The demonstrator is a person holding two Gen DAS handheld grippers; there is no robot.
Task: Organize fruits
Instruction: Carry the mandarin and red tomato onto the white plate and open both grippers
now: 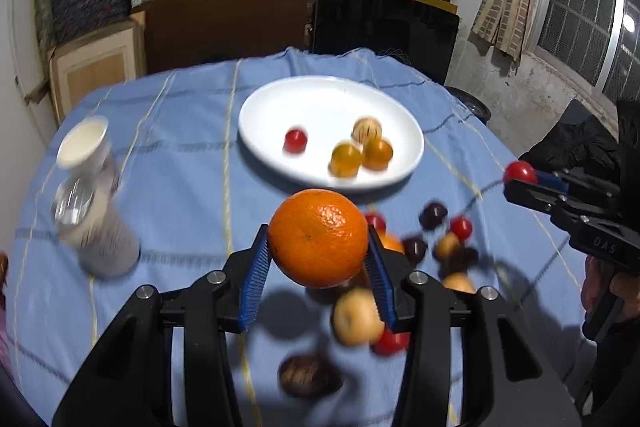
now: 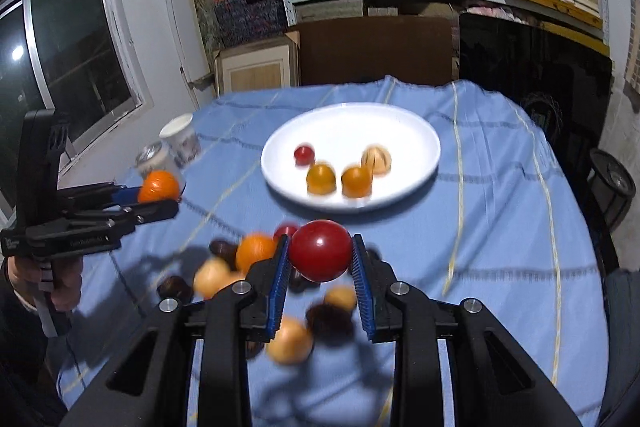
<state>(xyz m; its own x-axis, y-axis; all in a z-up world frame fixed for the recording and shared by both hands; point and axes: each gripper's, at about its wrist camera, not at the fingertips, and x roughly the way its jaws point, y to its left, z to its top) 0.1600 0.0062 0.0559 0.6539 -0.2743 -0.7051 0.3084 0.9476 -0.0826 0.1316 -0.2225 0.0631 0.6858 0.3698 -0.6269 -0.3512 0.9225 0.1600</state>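
My left gripper (image 1: pixel 318 245) is shut on a large orange (image 1: pixel 318 237) and holds it above the blue tablecloth; it also shows in the right wrist view (image 2: pixel 158 187). My right gripper (image 2: pixel 320 253) is shut on a red round fruit (image 2: pixel 320 250), seen too in the left wrist view (image 1: pixel 519 171). A white plate (image 1: pixel 280 107) lies ahead and holds a red fruit (image 1: pixel 295 140), two orange-yellow fruits (image 1: pixel 346 159) and a pale striped one (image 1: pixel 366 128). A pile of loose fruits (image 1: pixel 440 243) lies on the cloth below both grippers.
A white paper cup (image 1: pixel 86 143) and a metal can (image 1: pixel 96 231) stand at the left of the table. A dark screen (image 1: pixel 384 27) and a brown board stand behind the table's far edge. Shelves with boxes fill the back wall.
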